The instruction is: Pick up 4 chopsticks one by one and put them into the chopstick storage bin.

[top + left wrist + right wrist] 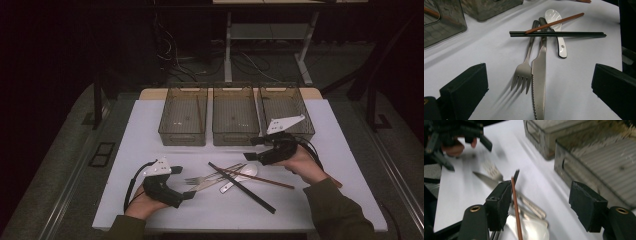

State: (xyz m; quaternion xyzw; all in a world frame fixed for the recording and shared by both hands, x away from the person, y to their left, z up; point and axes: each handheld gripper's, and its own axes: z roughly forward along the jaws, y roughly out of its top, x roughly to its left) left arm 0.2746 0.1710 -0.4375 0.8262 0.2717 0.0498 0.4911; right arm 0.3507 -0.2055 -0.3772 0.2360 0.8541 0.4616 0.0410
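Note:
A pile of cutlery lies mid-table: a steel fork (200, 178), a knife (210, 183), a white spoon (247, 171), a pair of black chopsticks (242, 187) and a brown chopstick (265, 180) across them. My left gripper (184, 182) rests low at the left of the pile, jaws wide open, with the fork (522, 72) and knife (539, 95) lying ahead between them. My right gripper (252, 149) hovers over the pile's right end, open. In its own view the brown chopstick (516, 210) runs just inside its left jaw, above the spoon (531, 230).
Three clear bins stand side by side at the back: the left one (172, 131) holds a brown chopstick (199, 117), then the middle one (235, 137) and the right one (302, 127), close behind my right gripper. White tabletop (150, 210) surrounds the pile.

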